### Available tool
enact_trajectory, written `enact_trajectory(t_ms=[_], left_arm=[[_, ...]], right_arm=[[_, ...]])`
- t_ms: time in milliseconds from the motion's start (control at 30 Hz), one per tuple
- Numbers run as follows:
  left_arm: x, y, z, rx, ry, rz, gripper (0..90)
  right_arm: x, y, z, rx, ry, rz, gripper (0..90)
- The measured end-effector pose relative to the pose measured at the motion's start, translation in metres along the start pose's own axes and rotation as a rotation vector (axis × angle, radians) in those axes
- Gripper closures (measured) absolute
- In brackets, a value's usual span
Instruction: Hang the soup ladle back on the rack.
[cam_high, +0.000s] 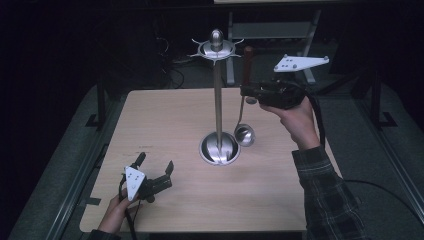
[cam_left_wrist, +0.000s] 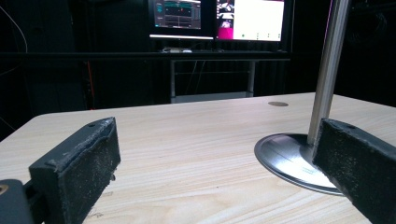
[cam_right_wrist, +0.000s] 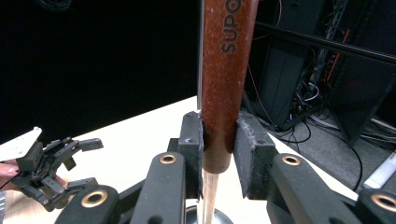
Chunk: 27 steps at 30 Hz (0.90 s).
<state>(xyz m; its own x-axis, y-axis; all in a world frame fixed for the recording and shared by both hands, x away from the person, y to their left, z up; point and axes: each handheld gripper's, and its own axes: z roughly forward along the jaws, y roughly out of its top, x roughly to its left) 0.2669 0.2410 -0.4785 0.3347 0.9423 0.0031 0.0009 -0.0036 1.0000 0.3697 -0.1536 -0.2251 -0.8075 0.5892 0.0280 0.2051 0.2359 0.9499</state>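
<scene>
Two lit monitors (cam_left_wrist: 217, 18) stand on a dark desk beyond the pale wooden table (cam_high: 165, 115).

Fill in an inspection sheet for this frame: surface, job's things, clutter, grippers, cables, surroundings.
Surface: light wooden table, bare apart from the stand.
Job's things: ladle with a brown handle, hanging upright in the air beside the steel utensil stand; its bowl hangs near the stand's round base. Whether they touch cannot be told.
Clutter: nothing seen.
Grippers: right gripper shut on the ladle's handle; left gripper open, low over the table's near left corner, holding nothing.
Cables: one trails from each gripper; more lie on the floor behind the table.
Surroundings: dark room, two lit monitors, metal frames.
</scene>
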Motion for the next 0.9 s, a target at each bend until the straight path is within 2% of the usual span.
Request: enact_trajectory(t_ms=[333, 633, 900], left_arm=[[0.0, 0.0, 0.0, -0.003, -0.001, 0.001, 0.2], [0.0, 0.0, 0.0, 0.001, 0.0, 0.0, 0.2], [0.0, 0.0, 0.0, 0.001, -0.001, 0.0, 0.2]], right_arm=[[0.002, -0.002, -0.002, 0.003, 0.006, -0.001, 73.3], [0.002, 0.001, 0.012, 0.031, 0.011, -0.009, 73.3], [0.002, 0.006, 0.019, 0.032, 0.018, -0.007, 73.2]])
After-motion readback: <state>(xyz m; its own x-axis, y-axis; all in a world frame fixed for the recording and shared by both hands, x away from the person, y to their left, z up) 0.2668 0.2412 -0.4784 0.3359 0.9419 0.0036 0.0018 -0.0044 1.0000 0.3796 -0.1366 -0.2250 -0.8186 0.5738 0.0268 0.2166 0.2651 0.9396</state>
